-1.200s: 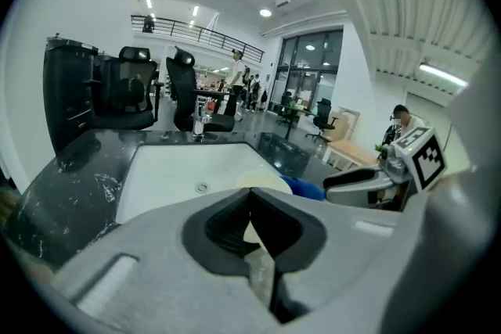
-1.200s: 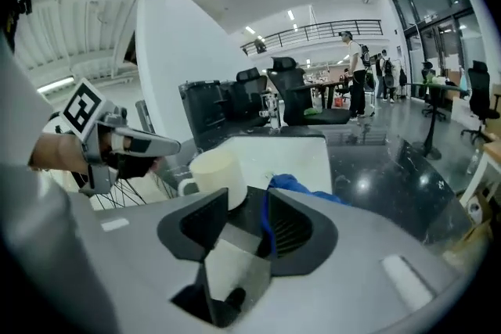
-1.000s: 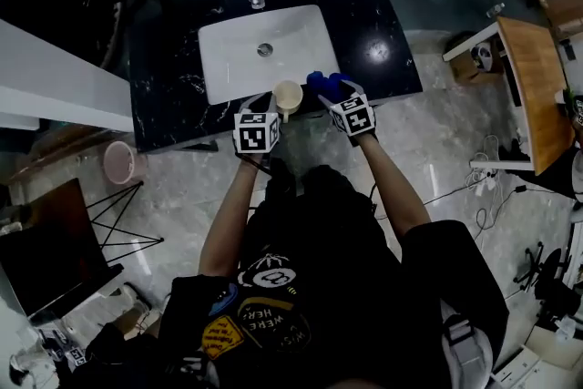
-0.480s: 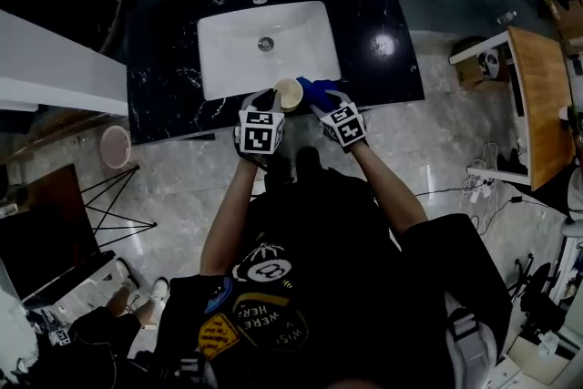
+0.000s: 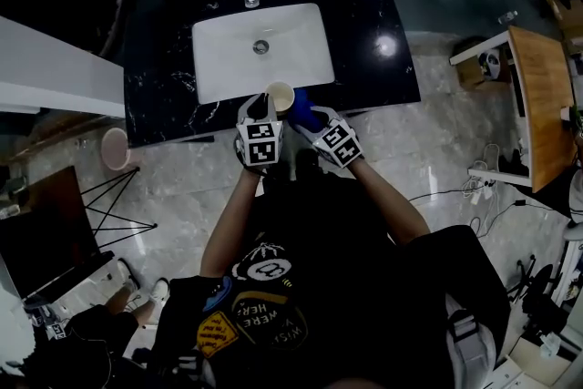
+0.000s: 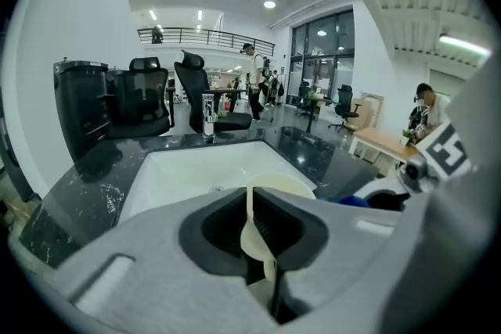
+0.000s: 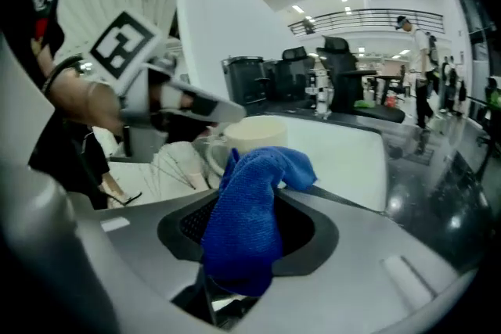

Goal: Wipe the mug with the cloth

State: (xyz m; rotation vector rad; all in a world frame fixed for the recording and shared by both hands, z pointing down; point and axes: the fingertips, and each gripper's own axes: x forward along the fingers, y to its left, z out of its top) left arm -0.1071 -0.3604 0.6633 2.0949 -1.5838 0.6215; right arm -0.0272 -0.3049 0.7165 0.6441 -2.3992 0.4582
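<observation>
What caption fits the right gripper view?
Right gripper, fingers closing on blue cloth, beside cream mug by the sink.

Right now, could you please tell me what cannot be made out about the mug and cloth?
- Body of the mug: in the left gripper view, the left gripper, shut on it, hides all but the rim.
- Cloth-to-mug contact: in the right gripper view, the blue cloth covers that spot; the jaws of the right gripper are closing on the cloth.
- Inside of the mug: too small in the head view.
</observation>
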